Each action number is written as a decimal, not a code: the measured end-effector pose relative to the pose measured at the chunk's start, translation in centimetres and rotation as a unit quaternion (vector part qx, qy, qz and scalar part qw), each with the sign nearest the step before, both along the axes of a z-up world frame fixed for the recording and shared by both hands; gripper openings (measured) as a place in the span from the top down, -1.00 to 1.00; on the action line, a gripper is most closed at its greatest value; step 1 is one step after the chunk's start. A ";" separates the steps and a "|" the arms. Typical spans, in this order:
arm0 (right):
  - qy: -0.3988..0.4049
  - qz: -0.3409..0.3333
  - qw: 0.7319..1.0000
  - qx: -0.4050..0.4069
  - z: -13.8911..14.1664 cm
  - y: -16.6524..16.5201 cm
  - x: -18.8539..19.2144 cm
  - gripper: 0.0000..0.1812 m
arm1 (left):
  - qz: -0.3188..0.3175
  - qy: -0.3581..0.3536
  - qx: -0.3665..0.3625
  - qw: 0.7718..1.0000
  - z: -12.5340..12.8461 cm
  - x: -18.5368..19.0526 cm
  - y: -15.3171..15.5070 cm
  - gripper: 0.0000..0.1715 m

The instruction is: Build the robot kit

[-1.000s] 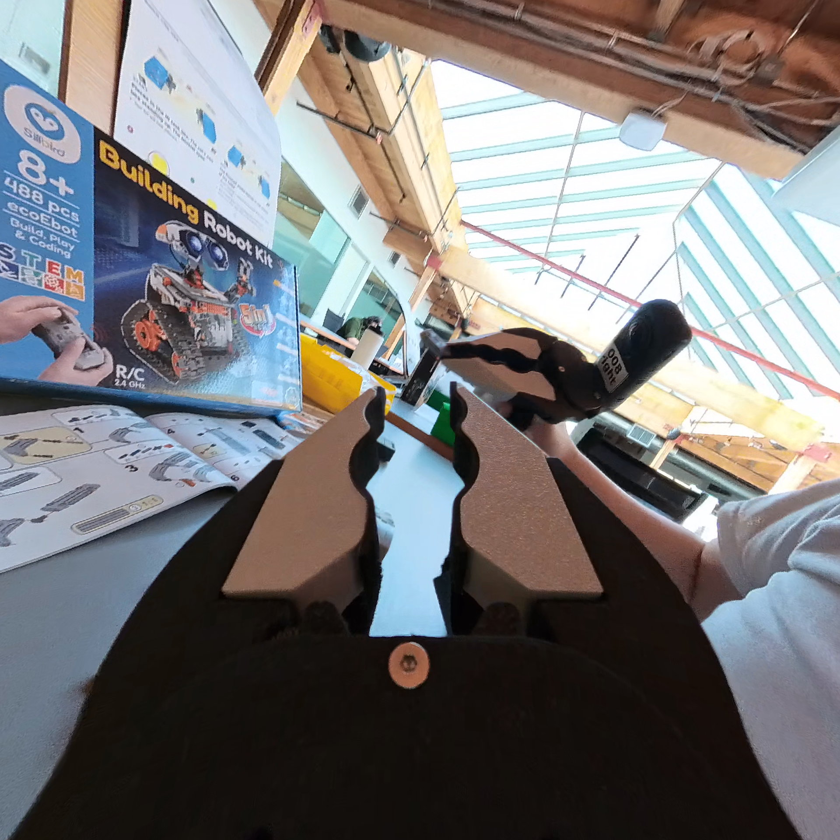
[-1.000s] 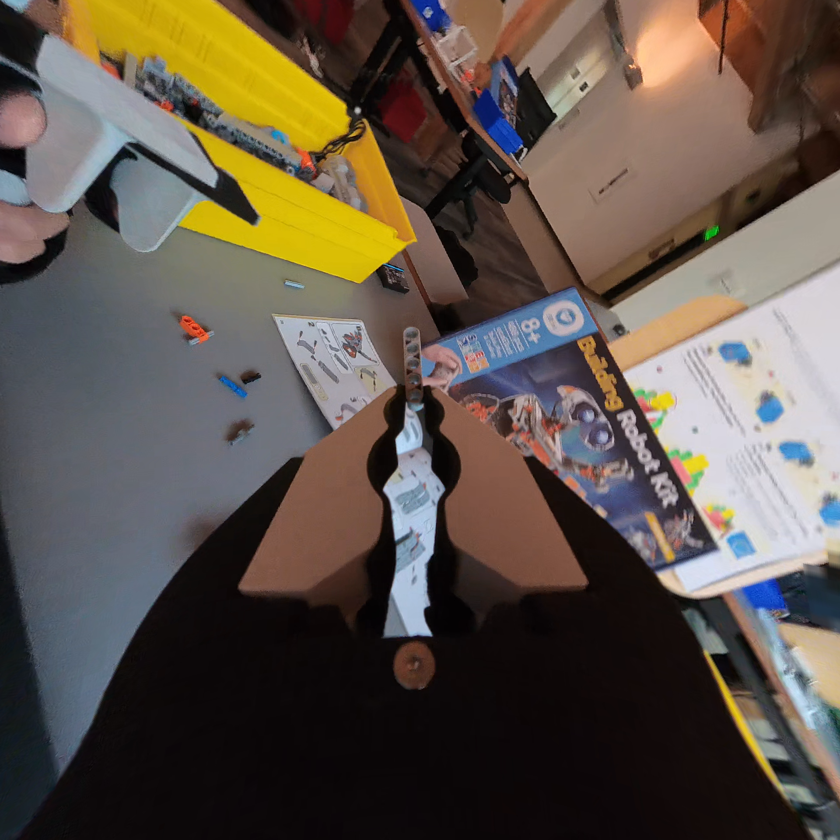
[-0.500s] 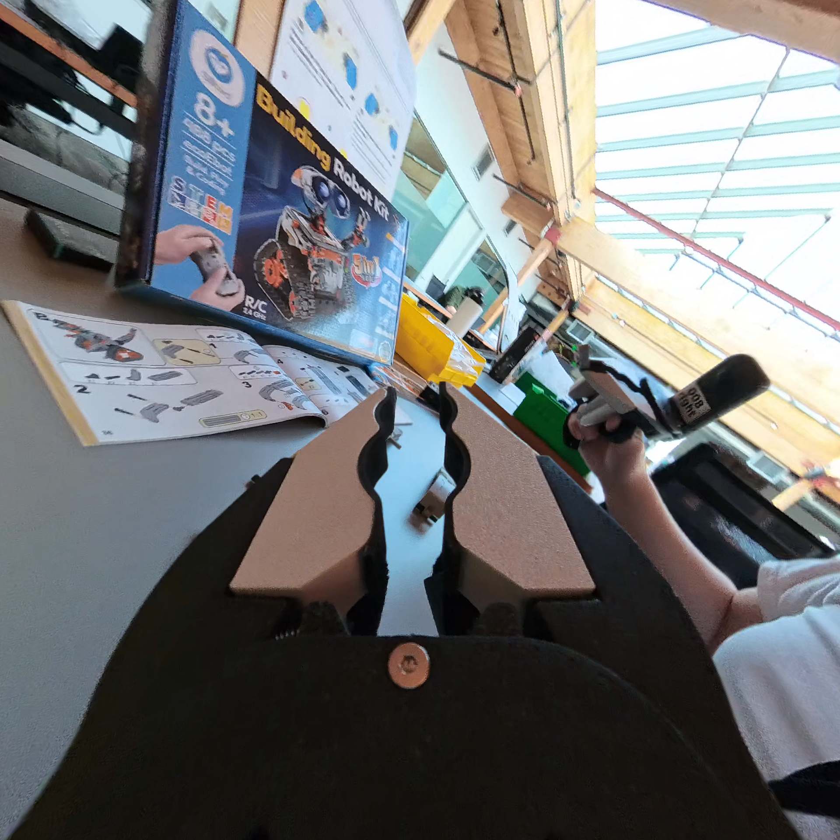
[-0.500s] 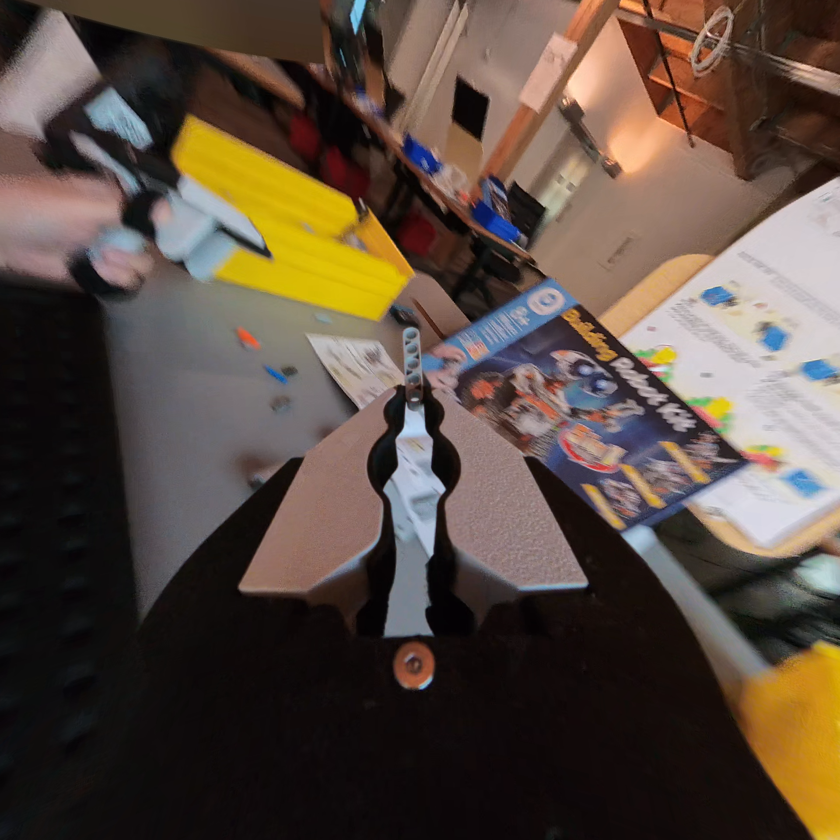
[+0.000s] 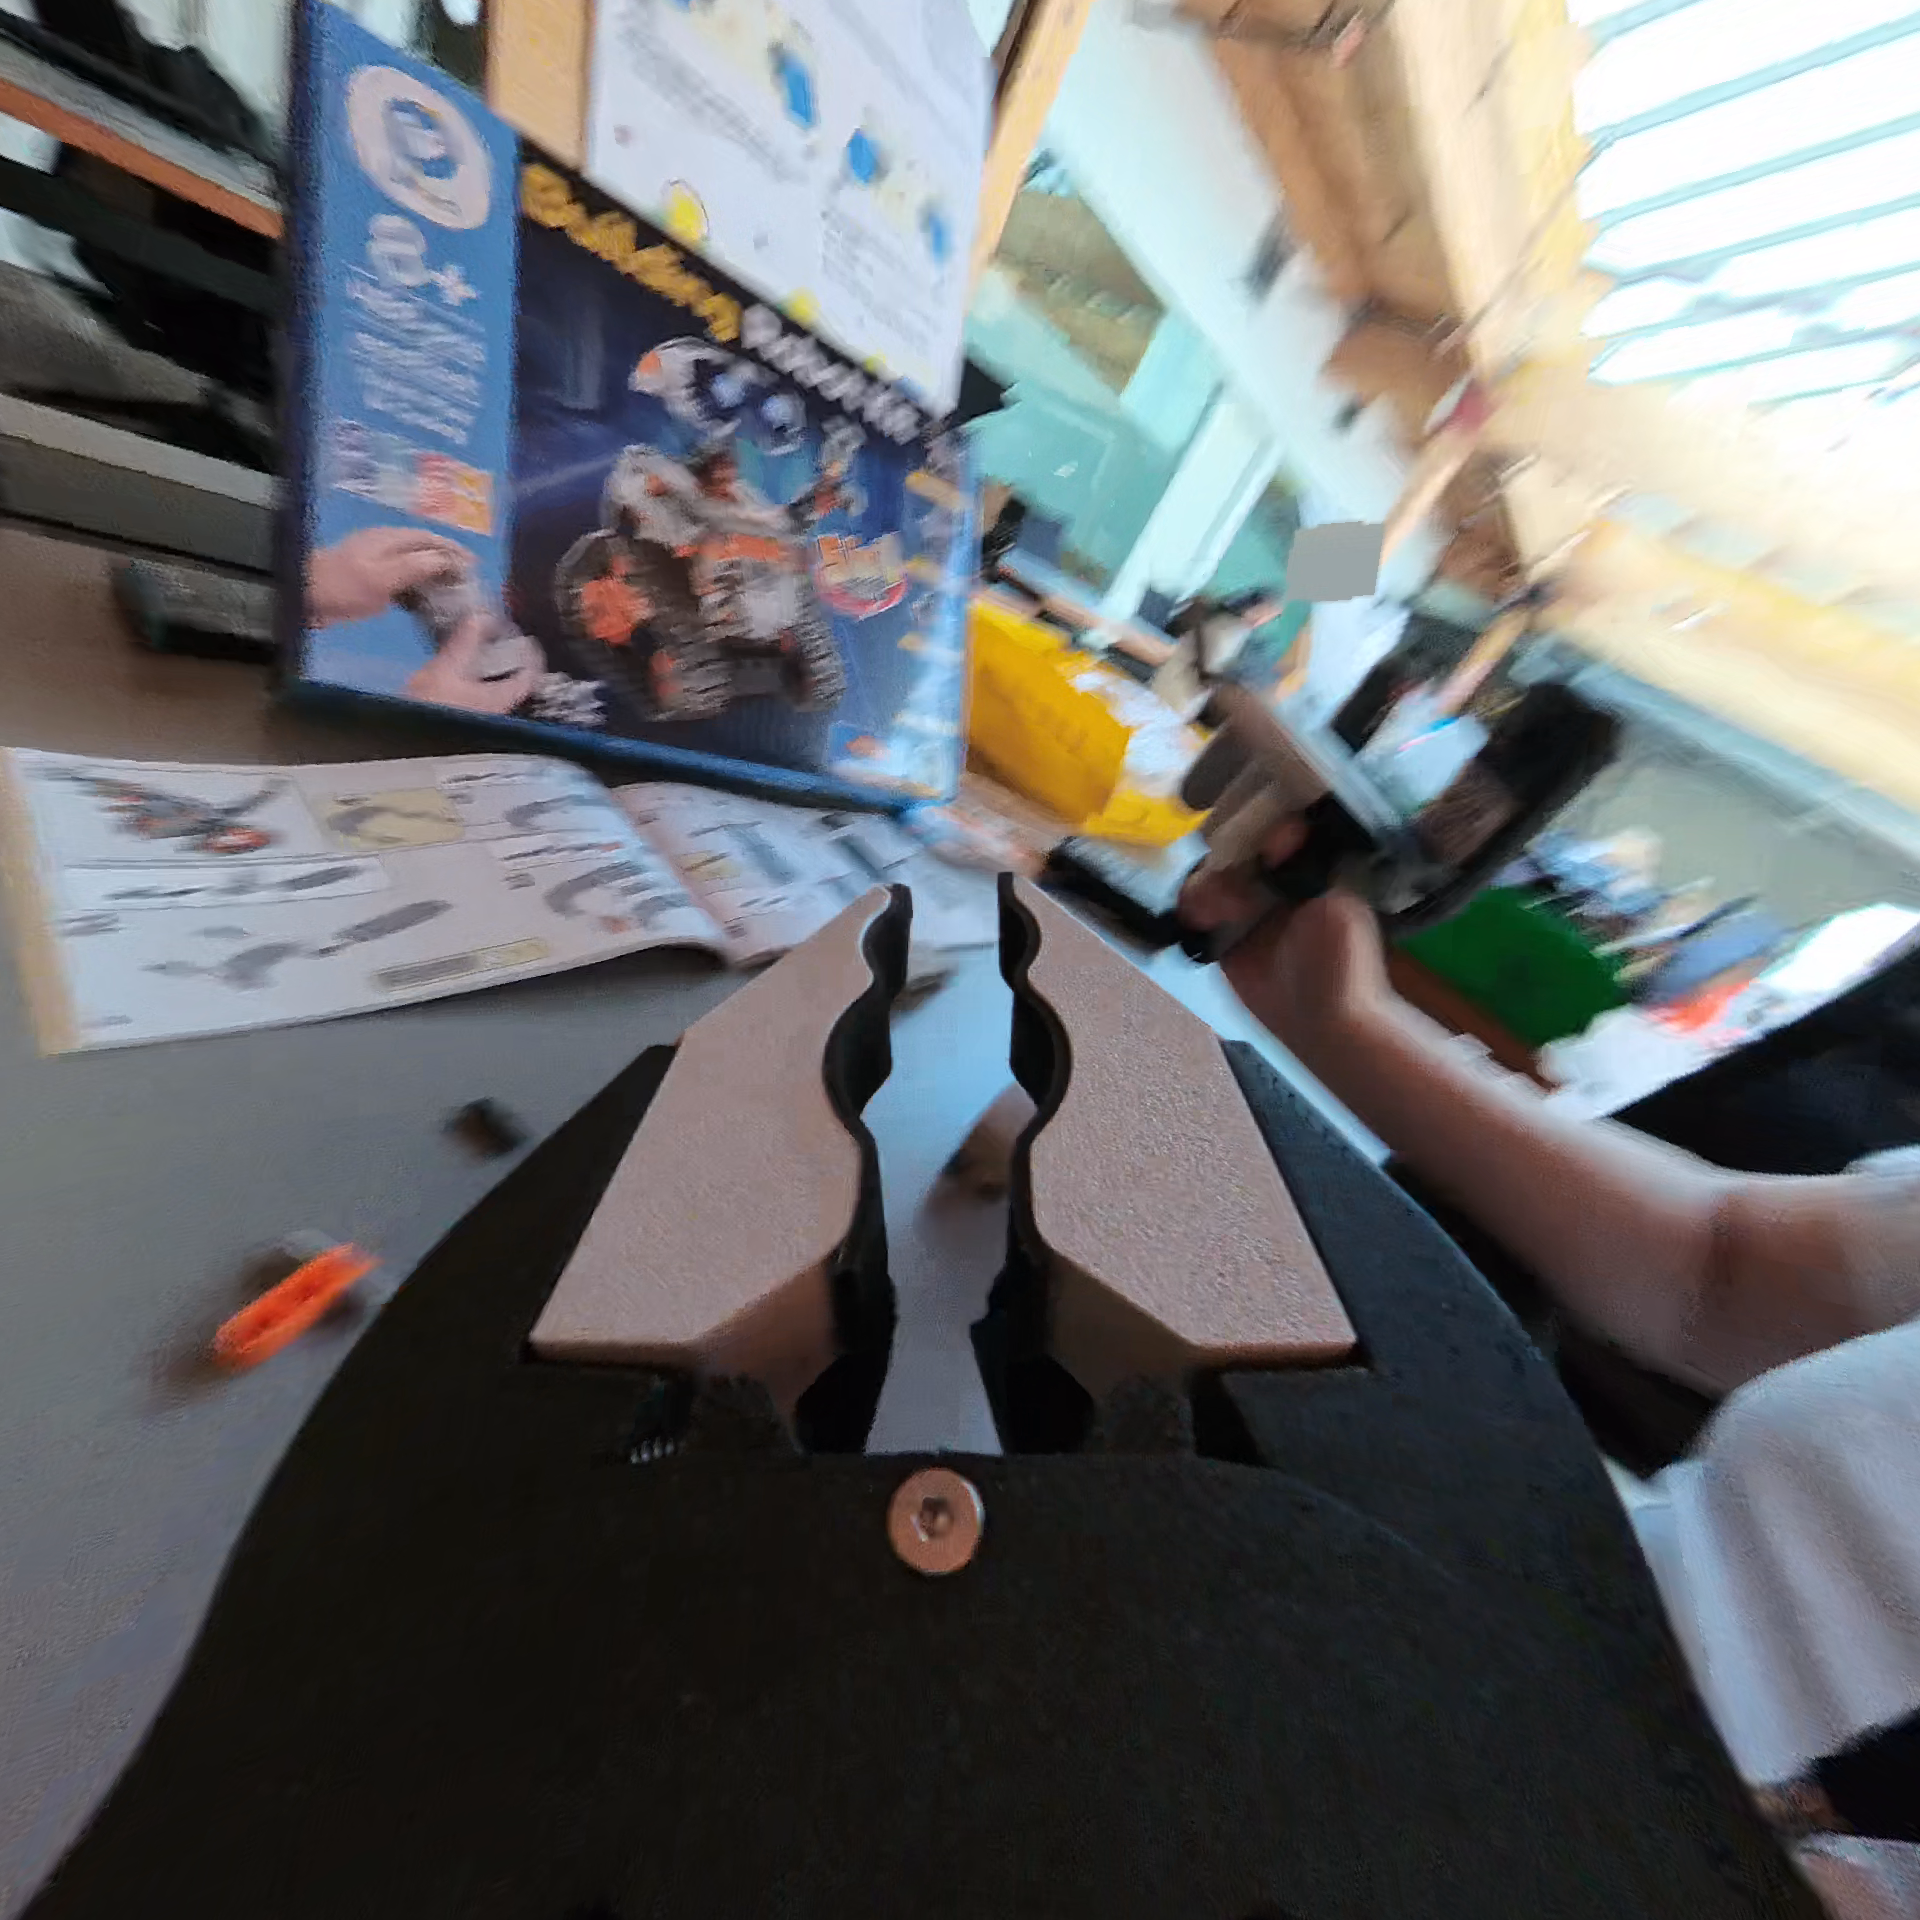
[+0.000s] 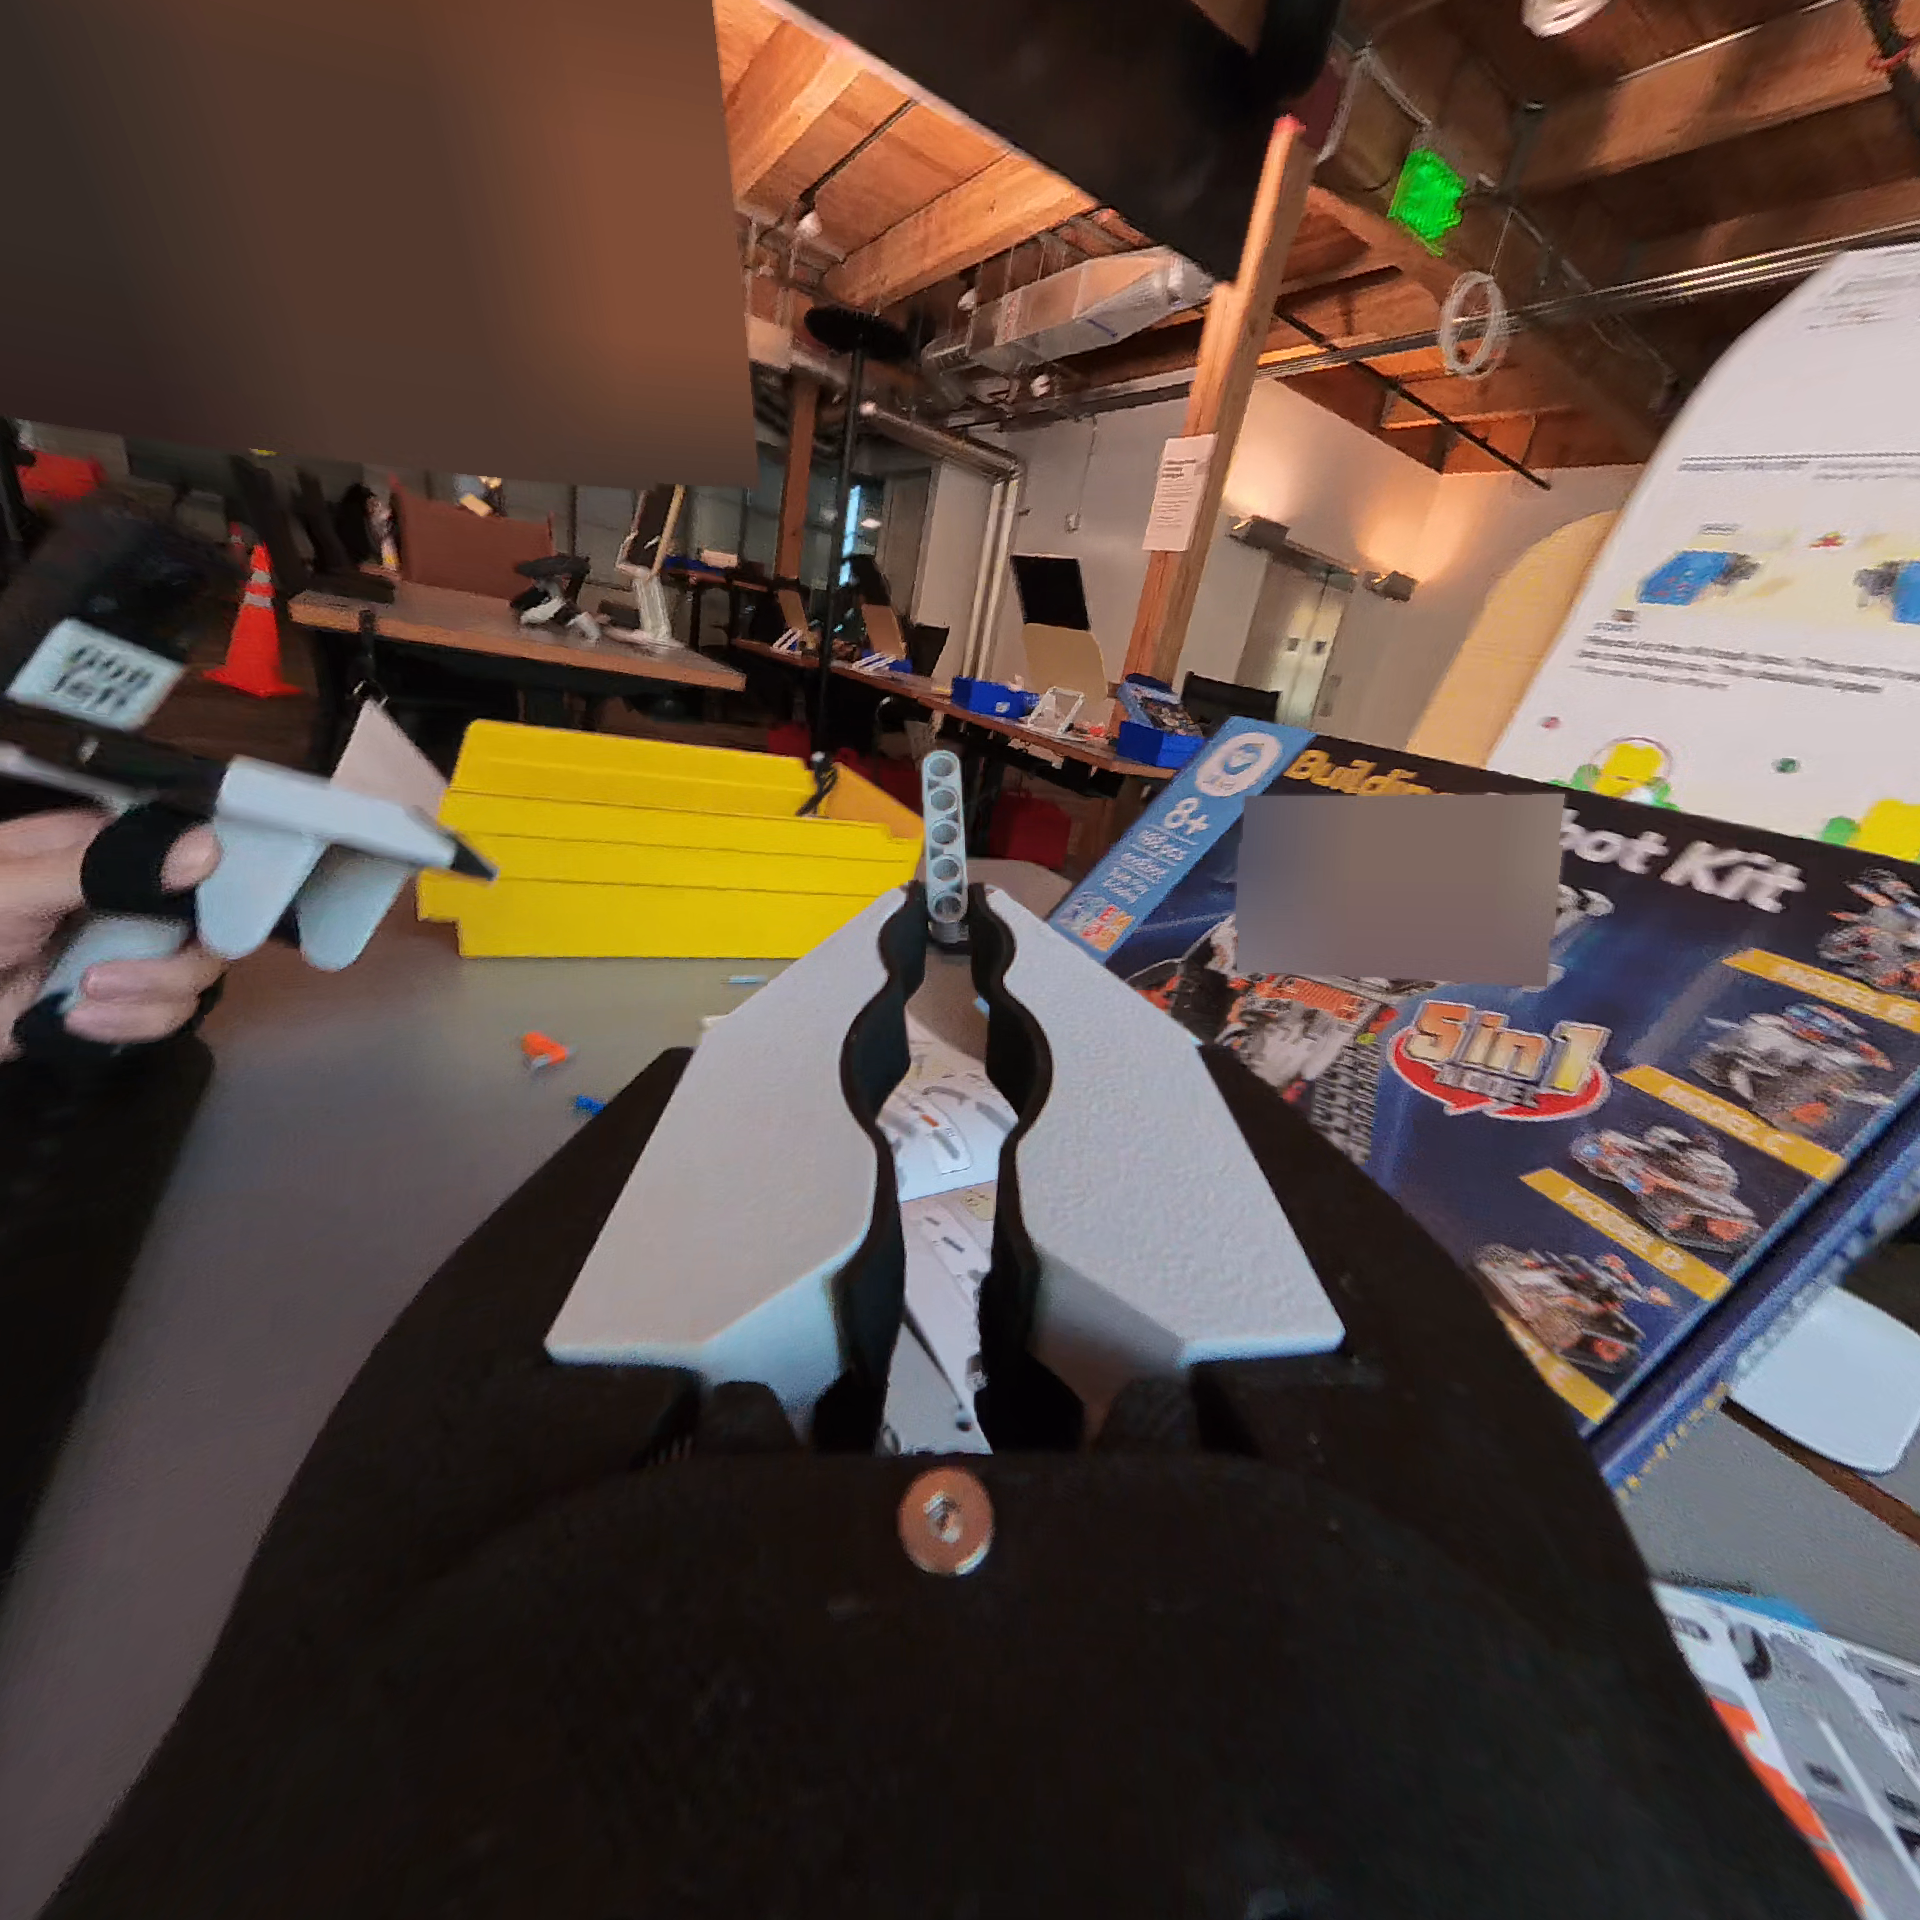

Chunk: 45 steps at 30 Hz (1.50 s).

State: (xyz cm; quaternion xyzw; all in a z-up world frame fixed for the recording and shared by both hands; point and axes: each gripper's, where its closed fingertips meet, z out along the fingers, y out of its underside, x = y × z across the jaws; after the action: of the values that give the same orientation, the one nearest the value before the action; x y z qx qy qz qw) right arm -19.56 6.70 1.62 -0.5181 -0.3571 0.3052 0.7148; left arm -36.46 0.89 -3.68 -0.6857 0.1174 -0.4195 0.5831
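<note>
My right gripper [image 6: 945, 916] is shut on the lower end of a light grey beam with holes [image 6: 943, 821], held upright above the grey table [image 6: 364, 1164]. An open instruction booklet [image 6: 935, 1132] lies under it. My left gripper [image 5: 951, 906] is empty, its fingers a little apart, low over the table [image 5: 156, 1164]. Below it are a small dark piece [image 5: 977, 1148], another dark piece [image 5: 483, 1125] and an orange piece [image 5: 291, 1304]. The left gripper also shows at the left of the right wrist view [image 6: 343, 862]. The right one is blurred in the left wrist view [image 5: 1278, 831].
A blue kit box [image 5: 623, 468] stands behind the booklet [image 5: 312, 894]; it also shows in the right wrist view [image 6: 1558, 1122]. A yellow bin [image 6: 665, 862] stands at the far side. Orange [image 6: 542, 1049] and blue [image 6: 587, 1103] pieces lie on the table. A person's forearm [image 5: 1507, 1174] is at the right. Spacing between my two grippers at the tips: around 20 cm.
My left gripper has tipped down and come closer to the loose pieces on the table. My right gripper has swung level with the beam still in it.
</note>
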 end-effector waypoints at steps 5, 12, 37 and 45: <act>-0.087 0.052 0.995 0.007 -2.4 -1.3 -2.4 0.92 | -0.056 -0.107 0.020 0.993 6.8 2.7 1.7 0.83; -0.145 0.051 0.988 0.000 -4.9 -0.7 -2.9 0.92 | 0.028 -0.053 0.165 0.984 15.4 3.1 9.3 0.84; -0.214 0.053 0.975 0.021 -6.8 0.2 -2.7 0.92 | 0.098 0.017 0.154 0.983 7.7 1.8 14.1 0.83; -0.243 0.053 0.968 0.030 -7.8 0.2 -3.0 0.92 | 0.044 0.014 0.162 0.986 8.3 0.8 13.6 0.74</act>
State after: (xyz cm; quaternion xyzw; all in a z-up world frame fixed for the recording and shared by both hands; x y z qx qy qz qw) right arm -22.60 6.90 -6.21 -0.5350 -0.5563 0.1964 0.6047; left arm -35.68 14.47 4.59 -0.5928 0.1621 -0.3594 0.7022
